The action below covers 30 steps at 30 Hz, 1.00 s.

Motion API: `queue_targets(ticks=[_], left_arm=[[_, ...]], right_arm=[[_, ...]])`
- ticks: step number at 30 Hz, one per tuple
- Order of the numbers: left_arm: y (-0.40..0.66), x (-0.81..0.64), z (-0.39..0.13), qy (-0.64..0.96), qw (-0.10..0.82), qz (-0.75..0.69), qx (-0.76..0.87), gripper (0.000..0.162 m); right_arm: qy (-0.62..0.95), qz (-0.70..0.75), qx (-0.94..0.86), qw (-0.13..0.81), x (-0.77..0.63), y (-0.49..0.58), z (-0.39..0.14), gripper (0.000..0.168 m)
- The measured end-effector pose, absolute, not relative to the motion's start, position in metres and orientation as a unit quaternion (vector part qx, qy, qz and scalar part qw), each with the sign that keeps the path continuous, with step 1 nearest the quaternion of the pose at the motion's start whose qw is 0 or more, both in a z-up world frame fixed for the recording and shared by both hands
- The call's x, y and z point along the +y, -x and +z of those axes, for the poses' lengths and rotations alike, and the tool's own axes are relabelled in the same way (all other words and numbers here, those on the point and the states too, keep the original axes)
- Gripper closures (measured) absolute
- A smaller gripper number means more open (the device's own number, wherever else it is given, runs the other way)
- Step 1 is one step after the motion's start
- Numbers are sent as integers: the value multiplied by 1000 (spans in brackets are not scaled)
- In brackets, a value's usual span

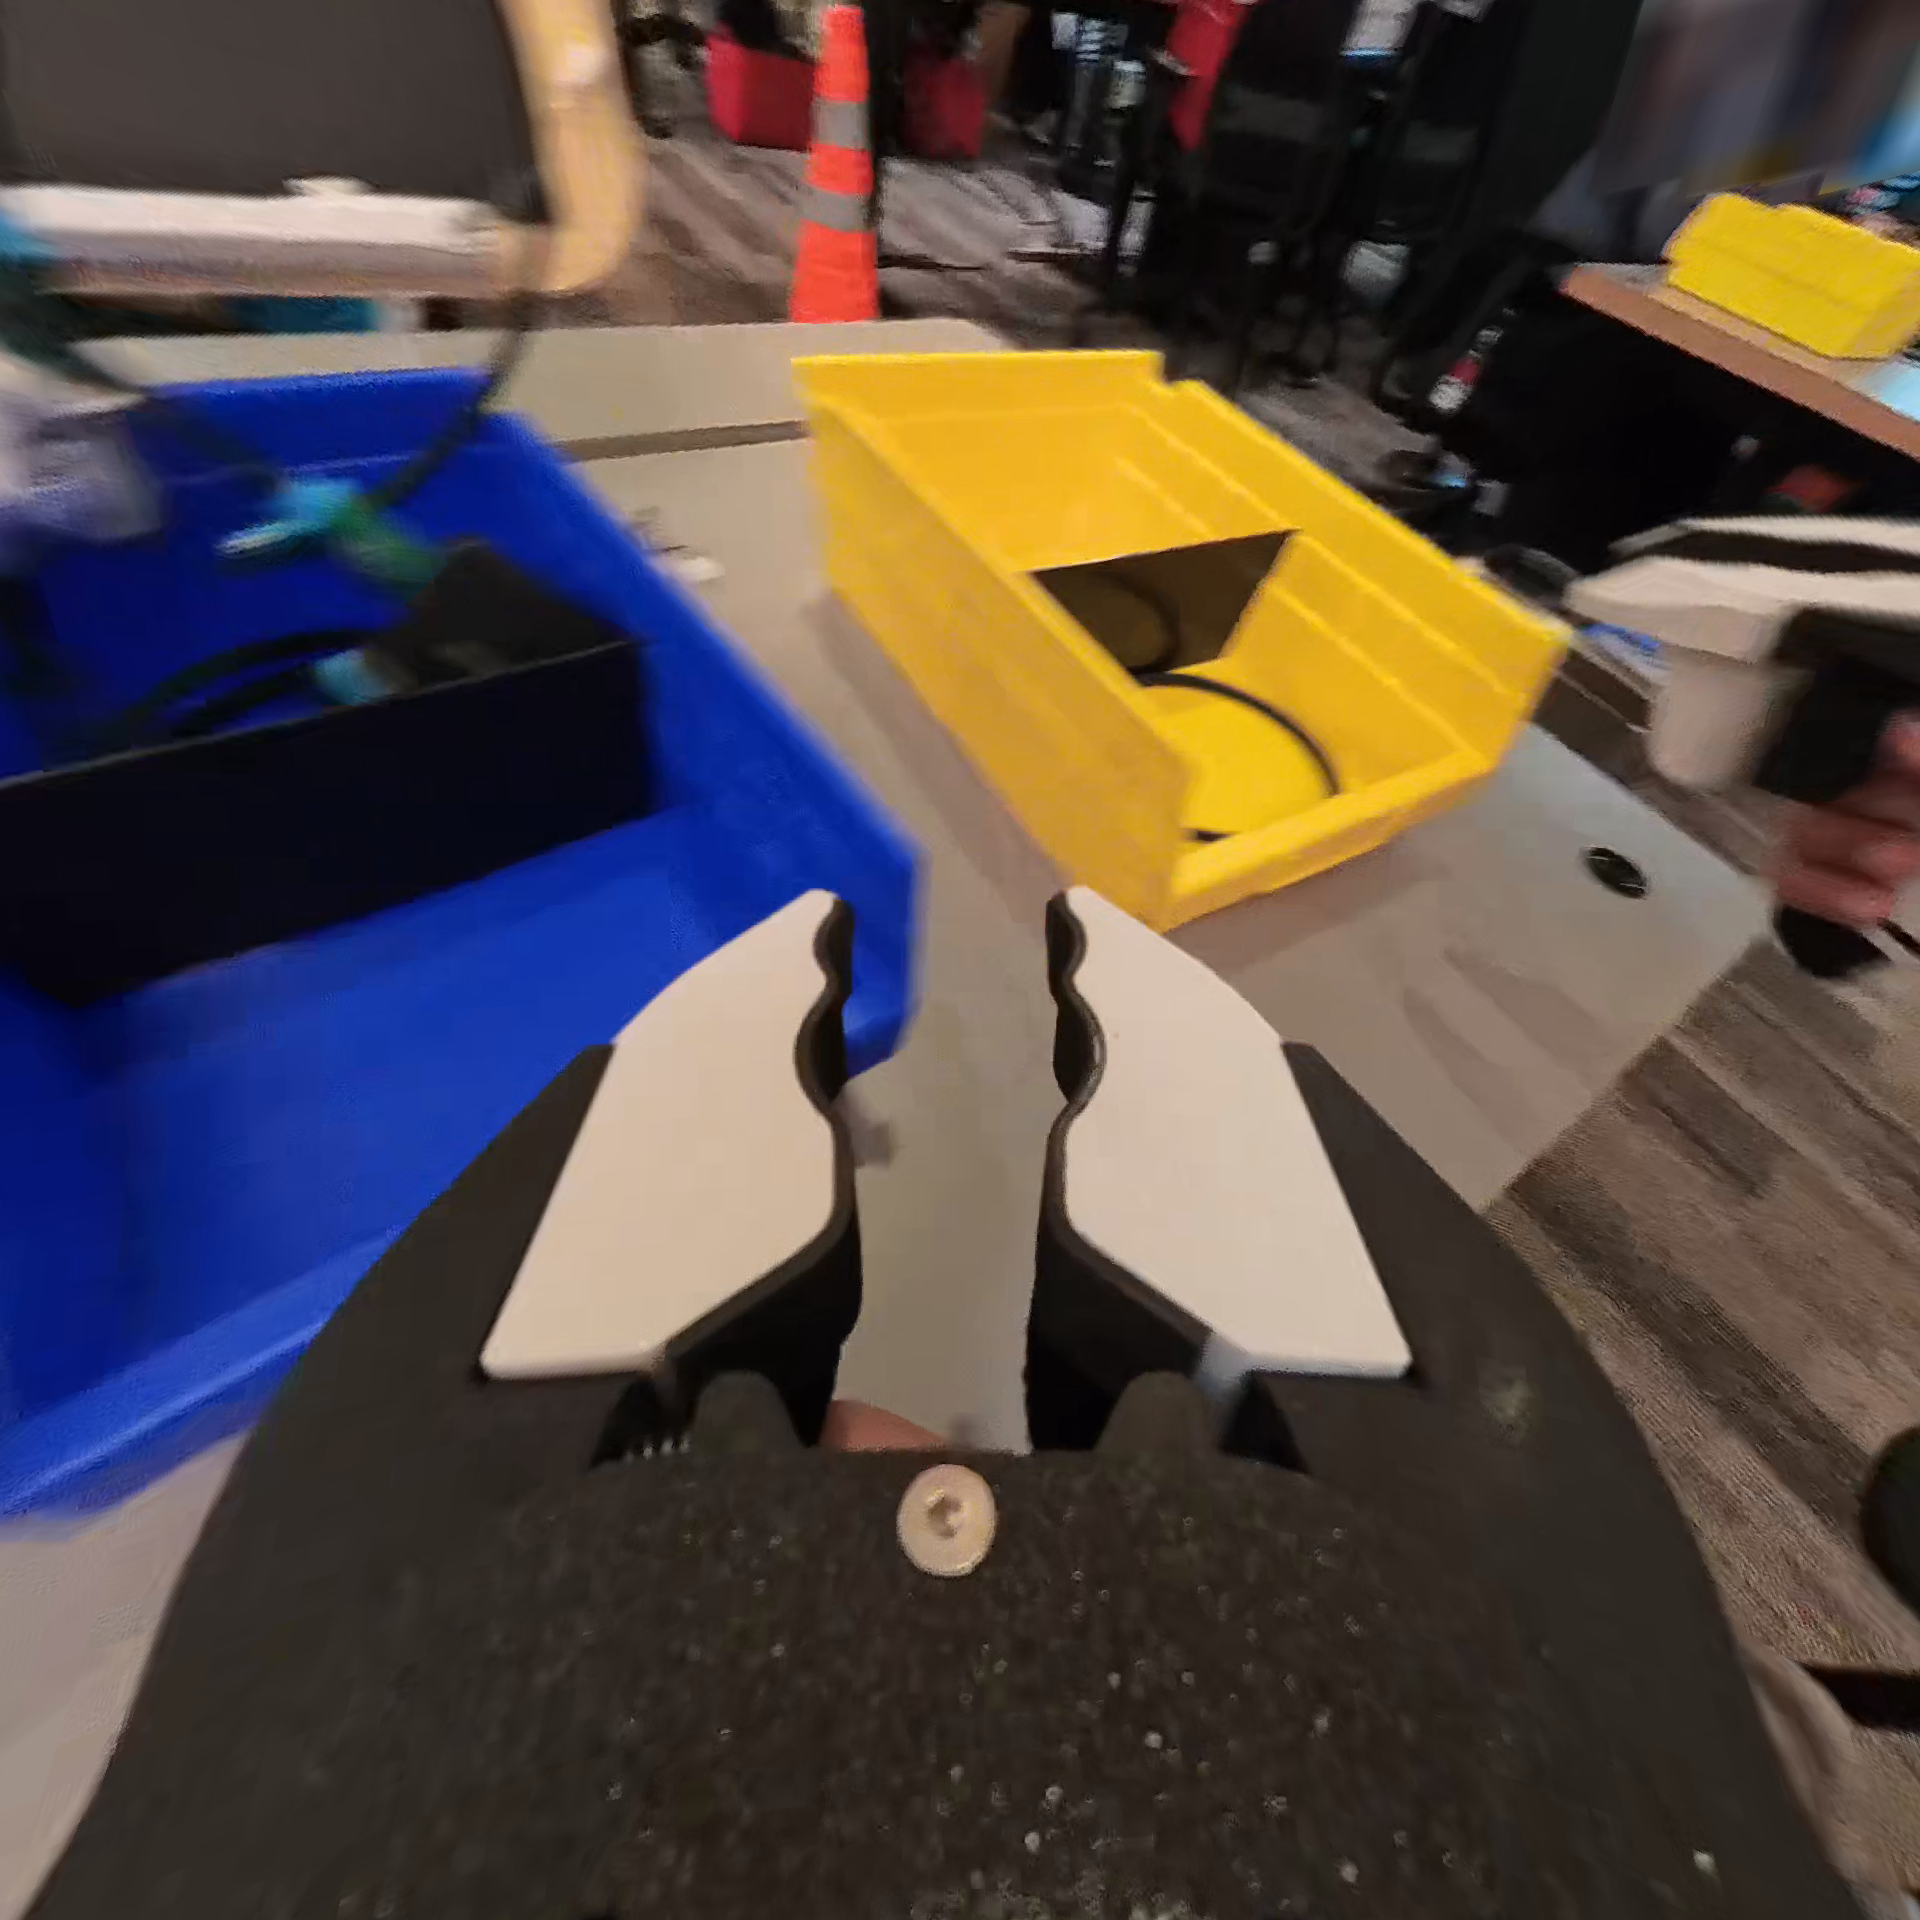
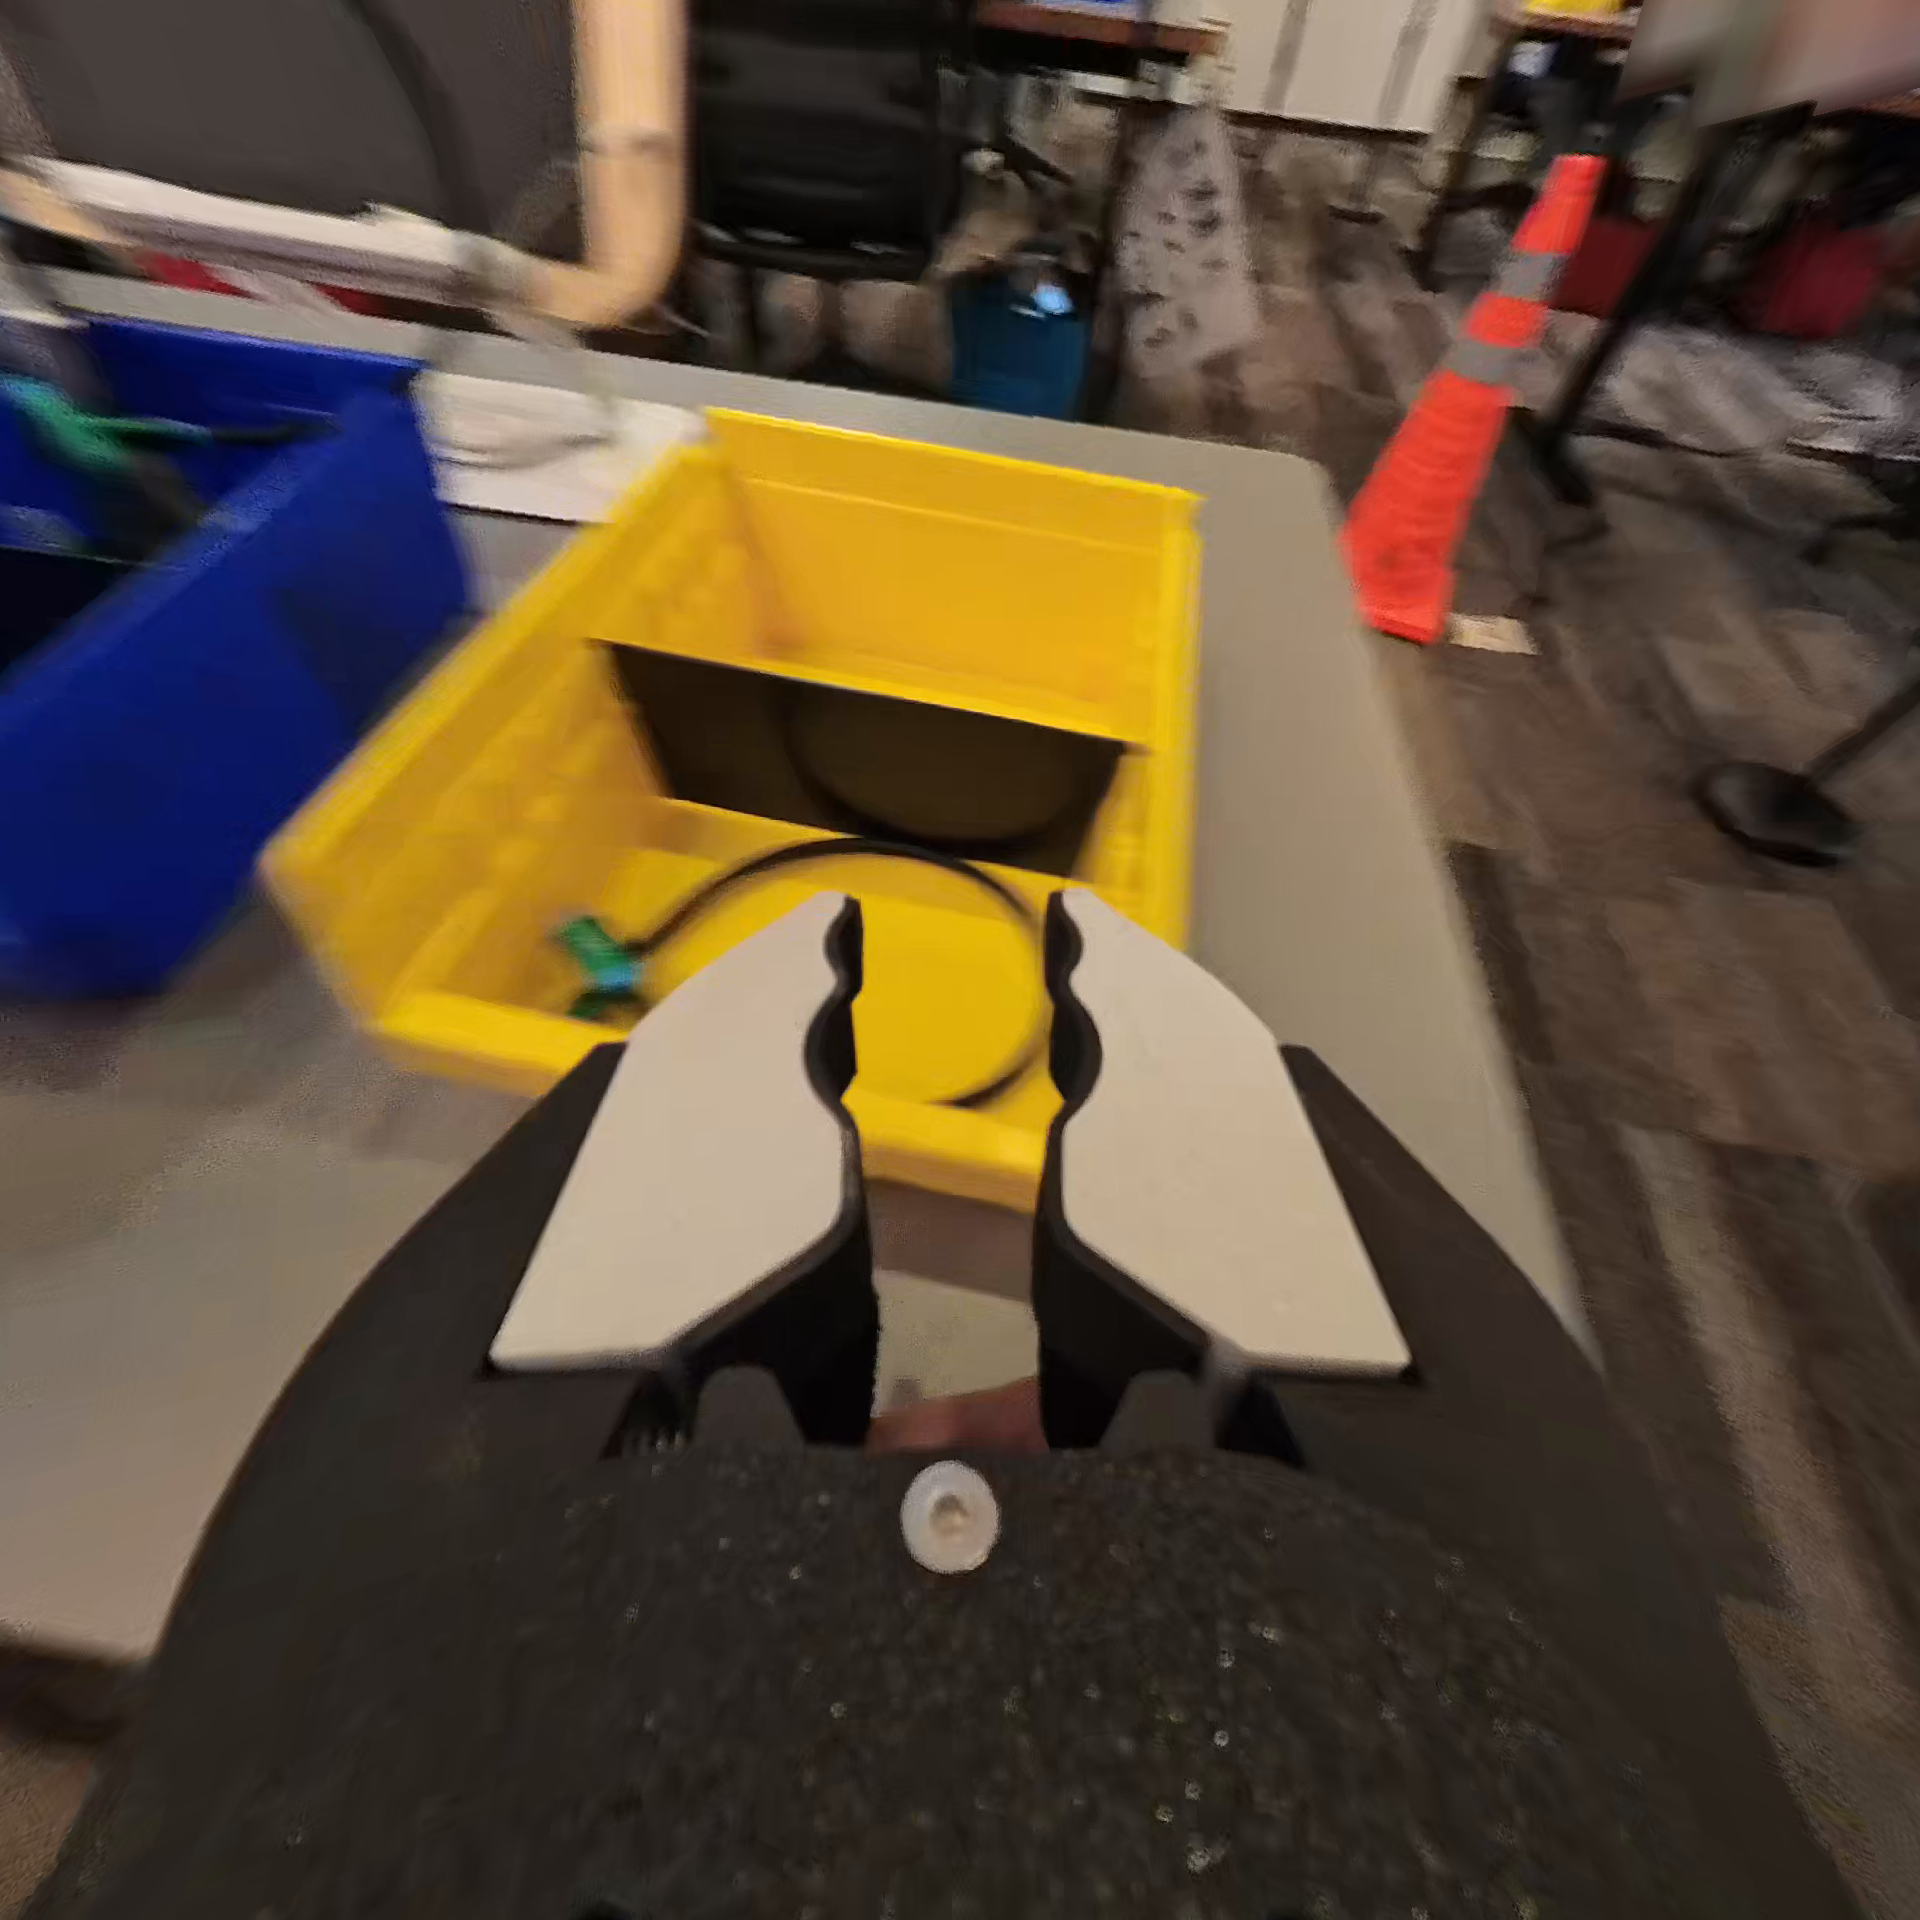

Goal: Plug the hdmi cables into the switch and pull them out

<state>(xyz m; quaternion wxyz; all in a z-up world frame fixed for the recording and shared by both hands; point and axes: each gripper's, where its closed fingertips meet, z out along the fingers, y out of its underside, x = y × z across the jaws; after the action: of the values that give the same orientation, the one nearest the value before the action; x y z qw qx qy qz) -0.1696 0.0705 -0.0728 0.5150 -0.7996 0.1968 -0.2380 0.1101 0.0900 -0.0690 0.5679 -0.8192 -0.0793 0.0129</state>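
My left gripper is open and empty, above the table just right of a blue bin. That bin holds a black divider, a dark box-like device and cables with green-blue plugs, all blurred. My right gripper is open and empty, hovering over the near end of a yellow bin. In it lie a black cable in a loop and its green-blue plug. The yellow bin also shows in the left wrist view, with the right gripper's body far right.
The bins stand on a grey table; its right edge drops to a carpeted floor. An orange cone stands on the floor beyond. Chairs and other tables with another yellow bin are in the background.
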Motion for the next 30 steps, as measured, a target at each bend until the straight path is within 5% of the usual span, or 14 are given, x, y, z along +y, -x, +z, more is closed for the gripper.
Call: queue_targets(ticks=[4,9,14,15,16,17,21,30], left_arm=[[259,83,-81,829,520,-162,124,122],[339,120,-107,835,538,8,114,81],[343,149,-147,866,487,-44,105,113],[335,151,-147,863,483,-87,121,126],[340,153,-147,864,483,-93,104,136],[350,154,-146,866,484,-73,102,154],[384,148,-145,872,478,-26,104,157],[536,145,-129,863,494,30,96,155]], right_arm=[[814,176,-141,536,65,45,-92,126],[822,114,-150,538,101,138,-124,99],[859,123,-108,485,150,154,-143,115],[873,135,-114,454,152,162,-153,122],[885,138,-122,428,153,168,-163,146],[888,128,-115,427,155,169,-163,146],[891,35,-85,445,150,186,-151,165],[858,70,-111,497,158,339,-128,164]])
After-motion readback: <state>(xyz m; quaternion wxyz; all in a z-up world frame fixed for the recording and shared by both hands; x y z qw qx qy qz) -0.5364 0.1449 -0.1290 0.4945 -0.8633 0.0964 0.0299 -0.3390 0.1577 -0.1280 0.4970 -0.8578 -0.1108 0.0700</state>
